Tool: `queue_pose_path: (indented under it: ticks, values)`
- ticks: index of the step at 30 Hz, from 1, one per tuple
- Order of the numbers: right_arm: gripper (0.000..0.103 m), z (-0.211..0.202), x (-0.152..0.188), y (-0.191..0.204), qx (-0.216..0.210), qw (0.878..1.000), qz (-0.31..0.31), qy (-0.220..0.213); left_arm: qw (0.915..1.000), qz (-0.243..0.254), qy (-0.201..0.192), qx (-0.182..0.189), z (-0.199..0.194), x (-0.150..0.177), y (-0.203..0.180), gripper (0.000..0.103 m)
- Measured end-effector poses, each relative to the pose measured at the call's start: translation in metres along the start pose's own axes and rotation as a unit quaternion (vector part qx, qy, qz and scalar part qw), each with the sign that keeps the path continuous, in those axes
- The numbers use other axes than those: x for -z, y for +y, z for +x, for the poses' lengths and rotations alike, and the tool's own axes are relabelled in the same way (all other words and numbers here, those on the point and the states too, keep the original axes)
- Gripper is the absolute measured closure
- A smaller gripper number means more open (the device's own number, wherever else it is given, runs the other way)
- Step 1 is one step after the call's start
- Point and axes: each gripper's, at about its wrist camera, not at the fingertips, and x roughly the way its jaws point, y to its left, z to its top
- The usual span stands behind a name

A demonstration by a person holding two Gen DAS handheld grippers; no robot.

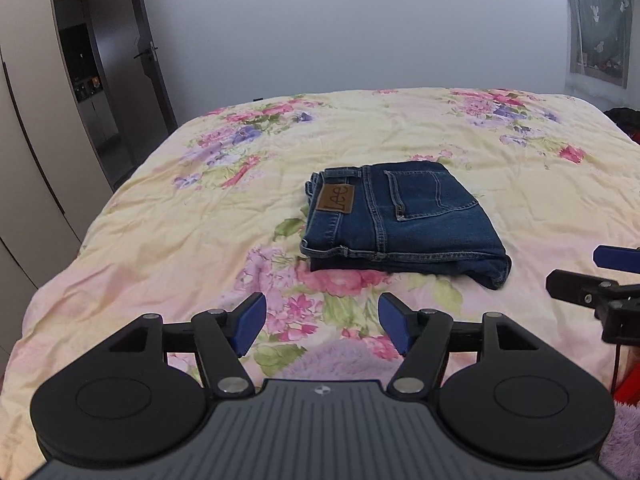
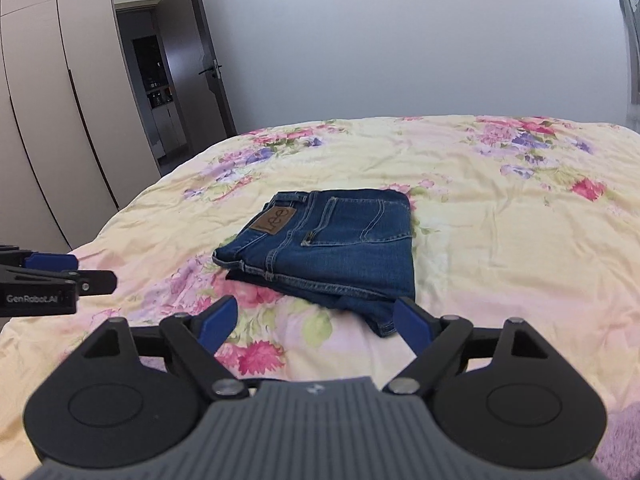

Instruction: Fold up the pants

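A pair of dark blue jeans (image 1: 404,220) lies folded into a compact stack in the middle of the bed, back pocket and brown leather patch on top. It also shows in the right wrist view (image 2: 336,248). My left gripper (image 1: 322,326) is open and empty, held above the bedspread short of the stack's near edge. My right gripper (image 2: 316,326) is open and empty, also just short of the stack, its right finger close to the loose near corner. Each gripper shows at the edge of the other's view.
The floral yellow and pink bedspread (image 1: 400,132) covers the whole bed. A wardrobe (image 2: 52,120) and an open door (image 2: 192,60) stand at the left. A plain wall is behind the bed. A curtain (image 1: 600,20) hangs at the far right.
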Motion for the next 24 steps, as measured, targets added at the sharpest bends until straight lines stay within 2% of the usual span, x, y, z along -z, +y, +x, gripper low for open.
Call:
queue_pose_path:
  ticks: [5,11,24]
  values:
    - [0.022,0.004,0.013,0.007,0.037,0.999,-0.022,0.013,0.9997,0.022,0.011,-0.008,0.008,0.006,-0.019,0.027]
    - [0.022,0.008,0.016,0.007,0.039,0.999,-0.019,0.023,0.9996,0.008,0.025,0.008,0.012,0.01,-0.026,0.027]
    - [0.022,0.004,0.016,0.0,0.032,0.999,-0.002,0.018,0.9996,0.015,0.025,0.007,0.008,0.009,-0.033,0.027]
